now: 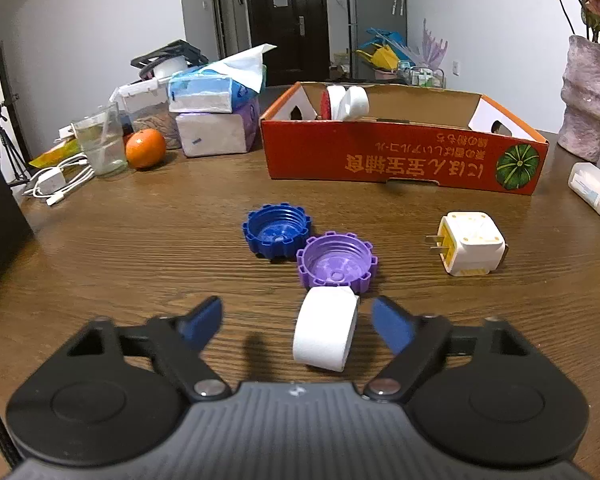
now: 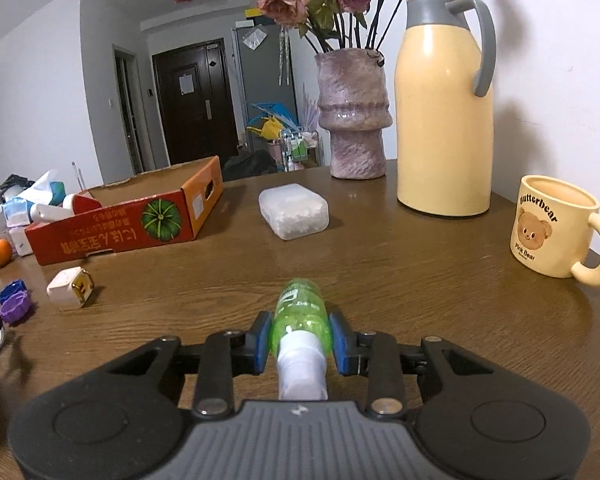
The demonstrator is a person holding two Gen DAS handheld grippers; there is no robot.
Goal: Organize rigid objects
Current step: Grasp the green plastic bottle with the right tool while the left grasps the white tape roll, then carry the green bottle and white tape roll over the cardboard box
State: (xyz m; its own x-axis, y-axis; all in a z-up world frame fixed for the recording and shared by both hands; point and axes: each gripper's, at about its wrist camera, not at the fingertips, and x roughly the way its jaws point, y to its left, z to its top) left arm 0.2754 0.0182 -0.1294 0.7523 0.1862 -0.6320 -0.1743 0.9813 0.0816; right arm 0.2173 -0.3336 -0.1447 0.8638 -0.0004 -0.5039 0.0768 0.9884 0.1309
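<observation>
Now, left gripper (image 1: 298, 322) angled down w/ fingers astride white roll (image 1: 326, 328), right gripper (image 2: 300, 338) clamping green bottle (image 2: 300, 314)

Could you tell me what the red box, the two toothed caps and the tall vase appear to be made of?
Red box: printed cardboard, brown raw inside, folded flaps. Blue cap and purple cap: glossy moulded plastic, threaded inside. Vase: probably glazed ceramic or stone, with a rough mottled pink surface.

Each camera sits low behind its own gripper, close above the wooden tabletop (image 1: 140, 240), tilted down toward the far edge. The left view faces the orange box (image 1: 400, 160) head-on; the right view sees that box (image 2: 112, 232) obliquely at left. Both share the purple cap (image 1: 336, 262) and vase (image 2: 354, 116).
</observation>
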